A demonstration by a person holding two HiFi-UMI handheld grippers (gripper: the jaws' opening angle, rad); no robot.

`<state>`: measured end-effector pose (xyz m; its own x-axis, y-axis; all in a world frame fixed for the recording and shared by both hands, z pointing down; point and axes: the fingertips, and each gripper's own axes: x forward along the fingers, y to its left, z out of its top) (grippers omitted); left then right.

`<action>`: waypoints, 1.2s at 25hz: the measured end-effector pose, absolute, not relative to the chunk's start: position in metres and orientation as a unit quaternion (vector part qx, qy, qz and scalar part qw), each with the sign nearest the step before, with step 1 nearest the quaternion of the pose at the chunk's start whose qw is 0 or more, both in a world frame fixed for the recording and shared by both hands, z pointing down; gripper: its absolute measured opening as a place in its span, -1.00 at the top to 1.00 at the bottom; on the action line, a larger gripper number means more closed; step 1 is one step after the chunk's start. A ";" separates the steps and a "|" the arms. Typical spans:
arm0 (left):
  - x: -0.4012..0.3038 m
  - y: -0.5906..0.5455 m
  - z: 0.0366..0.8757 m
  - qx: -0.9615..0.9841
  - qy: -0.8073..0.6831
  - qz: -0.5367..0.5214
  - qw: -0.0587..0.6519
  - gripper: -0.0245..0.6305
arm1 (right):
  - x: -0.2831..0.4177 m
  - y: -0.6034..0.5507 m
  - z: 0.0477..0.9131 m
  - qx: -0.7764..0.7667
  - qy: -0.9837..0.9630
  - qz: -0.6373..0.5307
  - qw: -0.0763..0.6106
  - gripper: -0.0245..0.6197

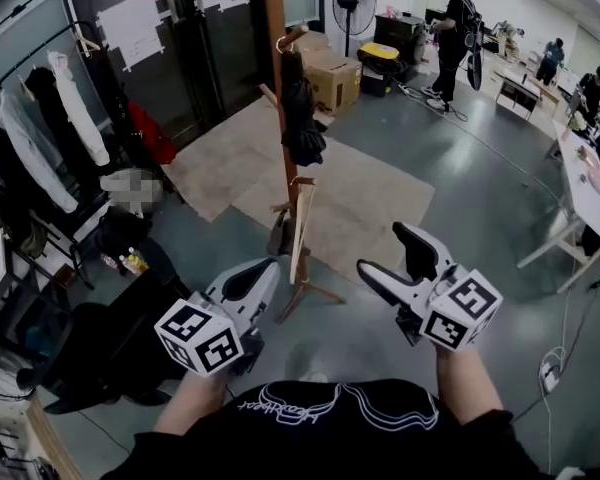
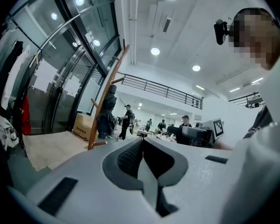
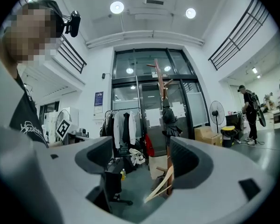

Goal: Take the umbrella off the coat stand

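Observation:
A tall wooden coat stand [image 1: 276, 88] rises from the floor ahead of me. A folded black umbrella [image 1: 302, 118] hangs from one of its upper pegs. Both grippers are held low and short of the stand, touching nothing. My left gripper [image 1: 263, 271] is shut, its pads pressed together with nothing between them [image 2: 142, 146]; the stand [image 2: 106, 94] and umbrella [image 2: 107, 111] show far off to its left. My right gripper [image 1: 383, 249] is open and empty [image 3: 140, 148], and the stand [image 3: 160, 87] with the umbrella [image 3: 169, 120] shows in the distance between its jaws.
A clothes rack [image 1: 40, 148] with hanging garments lines the left wall, with a black chair [image 1: 110, 348] below it. A wooden board [image 1: 301, 233] leans at the stand's foot on a beige mat [image 1: 360, 203]. Behind are cardboard boxes [image 1: 332, 80], a fan [image 1: 353, 3], a standing person [image 1: 456, 43] and white tables [image 1: 592, 193].

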<state>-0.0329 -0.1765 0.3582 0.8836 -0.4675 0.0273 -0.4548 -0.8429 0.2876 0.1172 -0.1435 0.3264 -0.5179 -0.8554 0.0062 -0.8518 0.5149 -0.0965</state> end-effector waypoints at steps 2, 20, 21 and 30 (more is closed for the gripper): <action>-0.026 -0.197 0.357 0.958 -0.246 -0.023 0.147 0.91 | 0.123 -0.165 0.325 -0.491 0.870 -0.041 0.021 -0.26; -0.027 -0.297 0.363 0.925 -0.332 -0.050 0.180 0.91 | 0.134 -0.324 0.305 -0.442 0.897 -0.010 0.018 -0.27; -0.029 -0.303 0.362 0.922 -0.339 -0.051 0.178 0.91 | 0.131 -0.334 0.304 -0.436 0.900 -0.009 0.015 -0.27; -0.044 -0.338 0.357 0.902 -0.391 -0.061 0.174 0.91 | 0.112 -0.410 0.304 -0.400 0.916 -0.015 0.010 -0.26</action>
